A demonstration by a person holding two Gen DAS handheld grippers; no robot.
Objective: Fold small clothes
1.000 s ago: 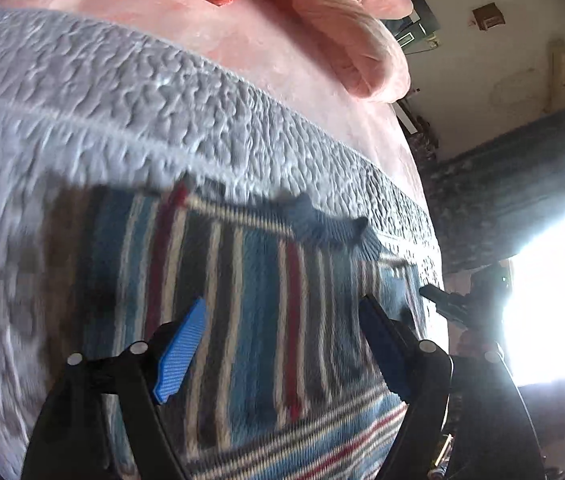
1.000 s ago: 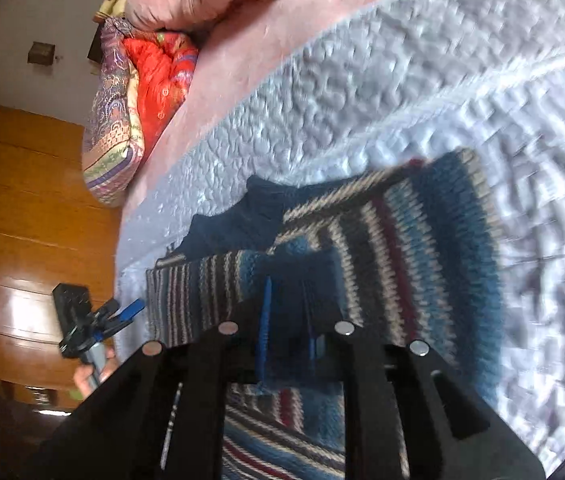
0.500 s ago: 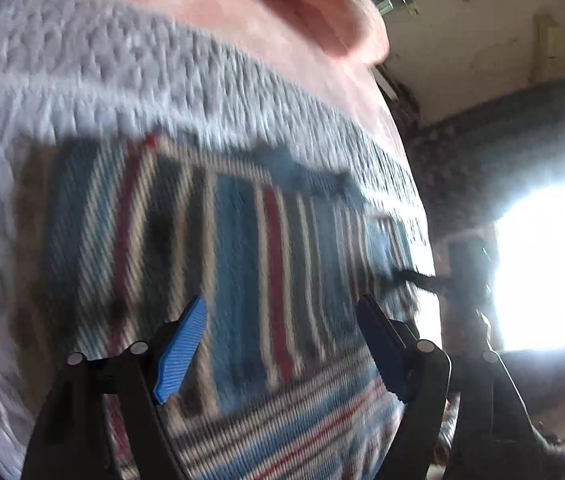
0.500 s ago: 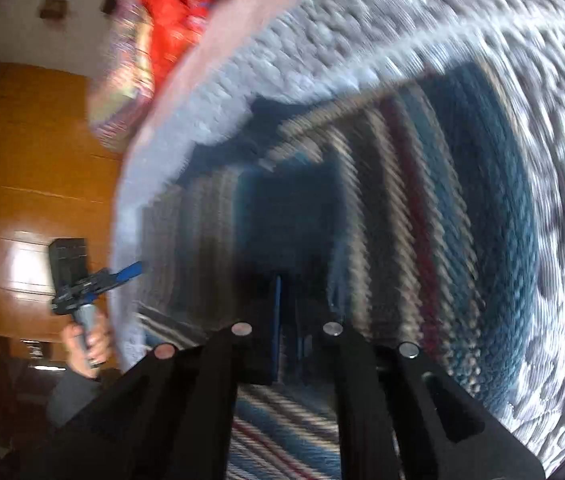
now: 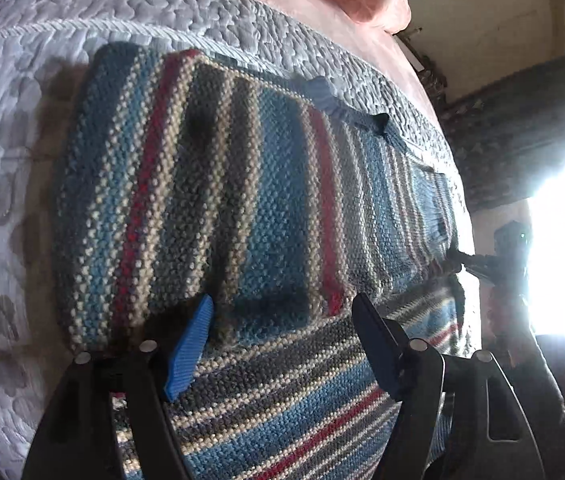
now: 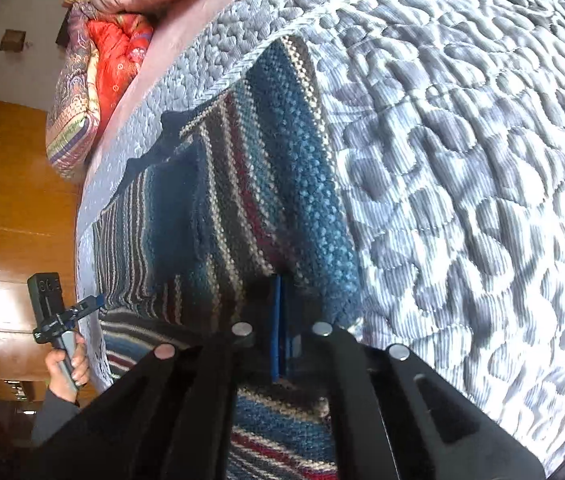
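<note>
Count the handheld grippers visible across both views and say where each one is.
2. The left gripper is open just over the striped sweater. The right gripper is shut on the sweater's folded sleeve, beside the quilt.

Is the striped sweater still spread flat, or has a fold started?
Partly folded: on the striped sweater one flap's stripes lie crosswise over the layer below.

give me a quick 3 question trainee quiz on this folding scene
1. True or false: the left tongs are shut on the sweater.
2. What do the right tongs grip? A) the quilt B) the sweater C) the pillow
3. Fill in: the sweater lies on a grey ____.

Key: 1 false, they are open over it. 2 B, shut on the folded-over part. 3 quilt.
</note>
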